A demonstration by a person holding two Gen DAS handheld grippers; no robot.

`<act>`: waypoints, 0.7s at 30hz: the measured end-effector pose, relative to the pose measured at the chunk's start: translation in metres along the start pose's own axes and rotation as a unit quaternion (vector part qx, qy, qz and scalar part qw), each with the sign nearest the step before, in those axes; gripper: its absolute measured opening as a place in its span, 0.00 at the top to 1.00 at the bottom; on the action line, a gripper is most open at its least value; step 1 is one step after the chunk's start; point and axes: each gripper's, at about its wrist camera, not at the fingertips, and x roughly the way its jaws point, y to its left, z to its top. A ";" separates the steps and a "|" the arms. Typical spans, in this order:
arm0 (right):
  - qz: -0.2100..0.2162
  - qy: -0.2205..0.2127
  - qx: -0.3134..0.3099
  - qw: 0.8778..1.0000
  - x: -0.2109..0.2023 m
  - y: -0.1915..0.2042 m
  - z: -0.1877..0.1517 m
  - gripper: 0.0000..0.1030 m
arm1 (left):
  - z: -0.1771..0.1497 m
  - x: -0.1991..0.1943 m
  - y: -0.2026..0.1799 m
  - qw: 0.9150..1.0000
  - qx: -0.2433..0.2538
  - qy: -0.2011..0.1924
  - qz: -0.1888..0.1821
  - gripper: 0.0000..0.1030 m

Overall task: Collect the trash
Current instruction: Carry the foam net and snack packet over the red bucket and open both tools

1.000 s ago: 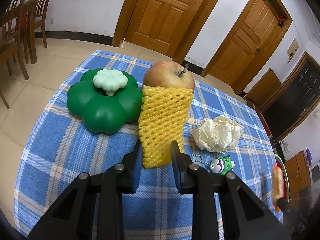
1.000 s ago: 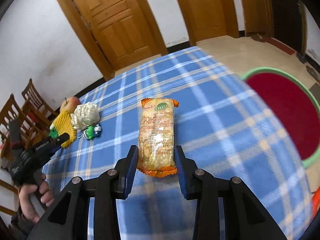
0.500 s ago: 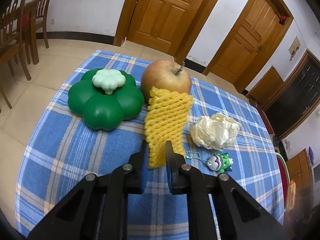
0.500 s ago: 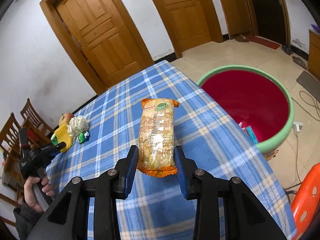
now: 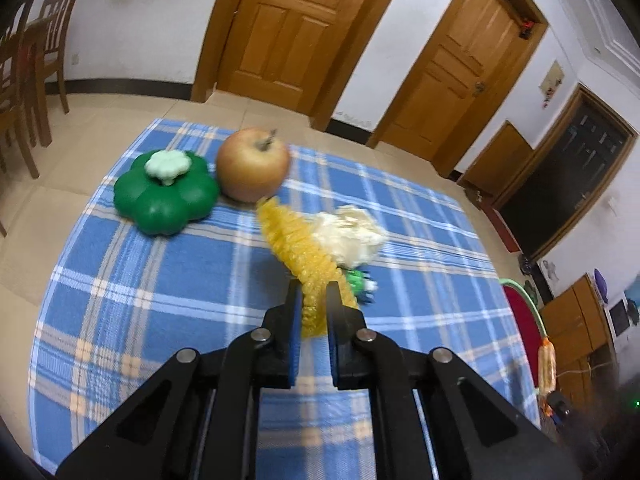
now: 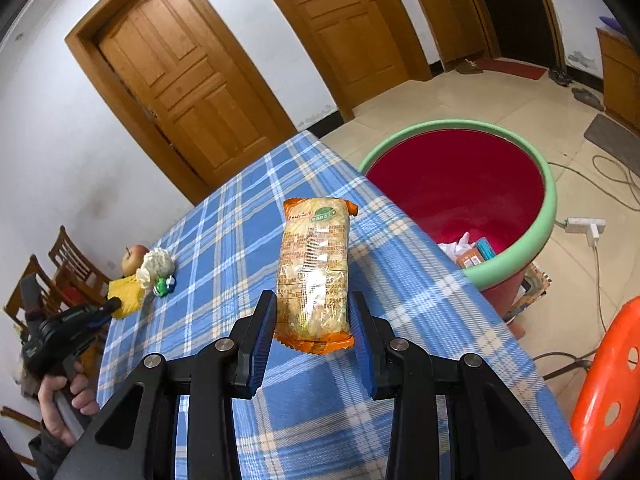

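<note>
The left gripper [image 5: 312, 312] was clamped on the near end of the yellow foam net [image 5: 304, 252], blurred and slanting up off the checked tablecloth [image 5: 160, 280], half hiding the crumpled paper [image 5: 352, 236] and a small green toy [image 5: 360, 282]. The right gripper [image 6: 312, 320] pinched a snack packet [image 6: 314, 268] near the red bin [image 6: 552, 200], whose contents were mostly hidden.

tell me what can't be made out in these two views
- Left wrist view: the keychain toy is blurred and half hidden behind the foam net in the left gripper.
- Right wrist view: trash at the bin bottom is cut off by its rim; print on the snack packet is too small.
</note>
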 end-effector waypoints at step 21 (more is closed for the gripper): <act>0.029 -0.017 0.053 0.998 -0.029 -0.039 0.006 0.64 | -0.034 -0.016 -0.129 0.992 0.067 0.027 -0.101 0.91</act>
